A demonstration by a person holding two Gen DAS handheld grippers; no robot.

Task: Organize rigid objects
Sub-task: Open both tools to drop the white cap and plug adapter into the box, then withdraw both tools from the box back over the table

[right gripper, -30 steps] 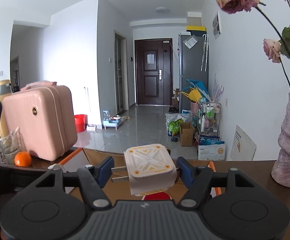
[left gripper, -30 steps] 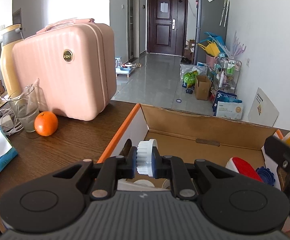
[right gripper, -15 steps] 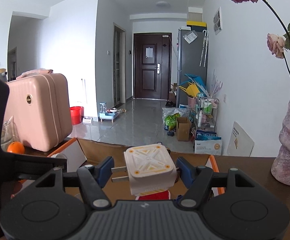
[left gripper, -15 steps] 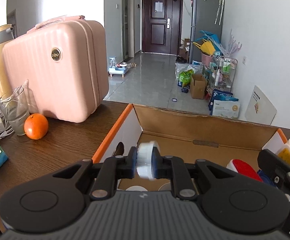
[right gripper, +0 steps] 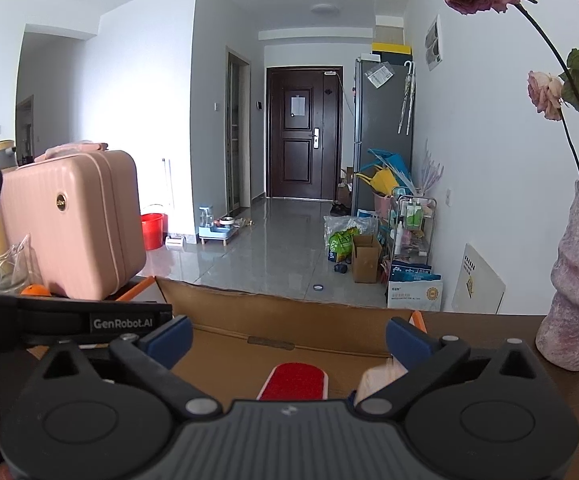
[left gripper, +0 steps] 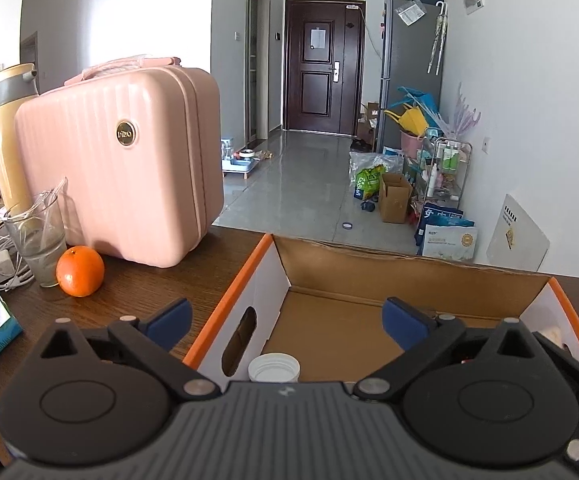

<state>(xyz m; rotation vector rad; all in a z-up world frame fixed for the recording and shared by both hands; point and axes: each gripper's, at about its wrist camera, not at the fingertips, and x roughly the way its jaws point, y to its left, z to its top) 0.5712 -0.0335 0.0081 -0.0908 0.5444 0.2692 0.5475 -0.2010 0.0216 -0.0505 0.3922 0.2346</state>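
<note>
Where box (left gripper: 409, 264) sits, suitcase (left gripper: 117, 184), orange (left gripper: 80, 271) beside.

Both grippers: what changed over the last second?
Both let go. The left gripper opened and the white ribbed bottle cap it held now lies in the orange-edged cardboard box. The right gripper opened too; its white plug adapter is gone from the fingers, with only a pale object partly visible below. The pink suitcase and orange fruit stayed put.
</note>
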